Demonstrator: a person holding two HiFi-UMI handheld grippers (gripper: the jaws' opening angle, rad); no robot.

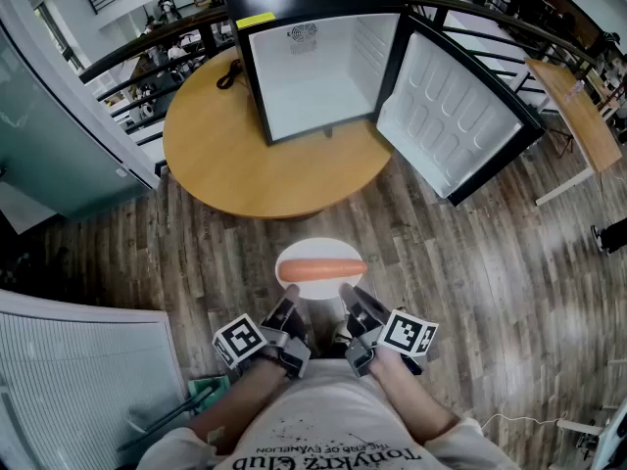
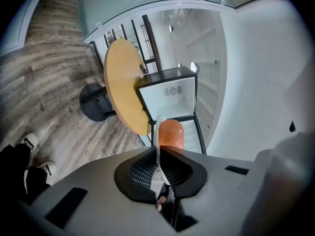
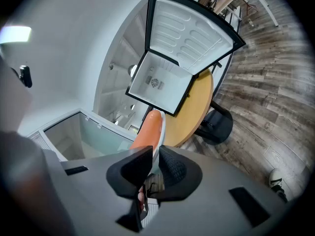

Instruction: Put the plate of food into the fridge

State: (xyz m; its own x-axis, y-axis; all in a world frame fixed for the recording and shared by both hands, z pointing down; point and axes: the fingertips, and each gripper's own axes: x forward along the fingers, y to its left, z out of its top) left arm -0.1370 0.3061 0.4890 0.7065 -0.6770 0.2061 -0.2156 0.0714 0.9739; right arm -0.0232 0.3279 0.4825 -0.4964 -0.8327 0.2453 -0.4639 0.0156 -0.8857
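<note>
**Plate held in front of the open fridge by both grippers**

The fridge (image 1: 323,67) stands on a round wooden counter (image 1: 211,160) with its white inside facing the person. To the left of the fridge, a dark cable (image 1: 228,74) lies on the counter near its far edge. A railing (image 1: 127,62) curves behind the counter on that side.

In front of the fridge, short of the counter's near edge and over the plank floor (image 1: 470,262), the left gripper (image 1: 289,308) reaches forward. In the left gripper view its jaws are closed on the near rim of the white plate (image 1: 318,250), which shows there edge-on between the dark pads. At the lower left of that view a shoe (image 2: 29,141) rests on the floor.

The plate is held in the air, level, in line with the fridge opening but well apart from it and outside the cabinet. A long orange-red sausage (image 1: 323,269) lies across the plate, parallel to the fridge front.

The right gripper (image 1: 350,297) takes the same near rim just beside the left one. In the right gripper view its jaws are clamped on the plate edge, with the sausage rising beyond them toward the fridge.

To the right of the fridge, its door (image 1: 451,116) is swung wide open, its ribbed white inner face turned toward the person and its outer end reaching past the counter's edge.
</note>
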